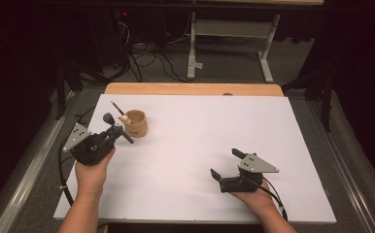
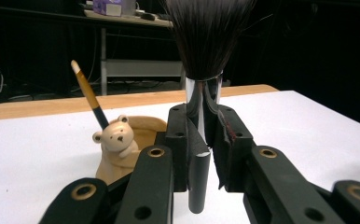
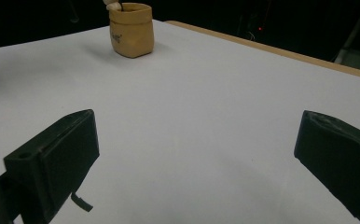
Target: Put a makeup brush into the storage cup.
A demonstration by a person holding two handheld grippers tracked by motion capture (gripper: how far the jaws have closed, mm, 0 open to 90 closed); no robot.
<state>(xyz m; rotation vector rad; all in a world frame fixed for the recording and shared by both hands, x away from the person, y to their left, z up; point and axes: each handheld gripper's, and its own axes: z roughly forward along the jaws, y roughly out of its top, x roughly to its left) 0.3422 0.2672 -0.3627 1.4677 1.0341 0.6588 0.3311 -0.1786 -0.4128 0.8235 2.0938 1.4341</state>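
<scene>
Left gripper [image 2: 199, 154] is clamped on a makeup brush with black bristles, a chrome ferrule and a black handle [image 2: 201, 116]. In the left gripper view the brush stands upright between the jaws, bristles up, with the handle end poking out below the pads. In the high view the brush [image 1: 116, 127] lies slantwise in that gripper [image 1: 113, 132] at the far left of the white table sheet [image 1: 200, 145], just beside the tan wooden cup with a small bear figure on its rim [image 1: 136, 123].

The cup already holds a thin brush with an orange-and-dark handle and a white tip [image 2: 88, 95], leaning left. So the cup looks like a brush holder, and the gripped brush is probably meant to go in handle-first; the grip near the ferrule leaves the handle free for that. Not yet over the opening.

Right gripper [image 1: 225, 163] rests low on the near right of the sheet, well apart from the cup. Its jaws are spread wide with nothing between them, apparently just parked out of the way.
</scene>
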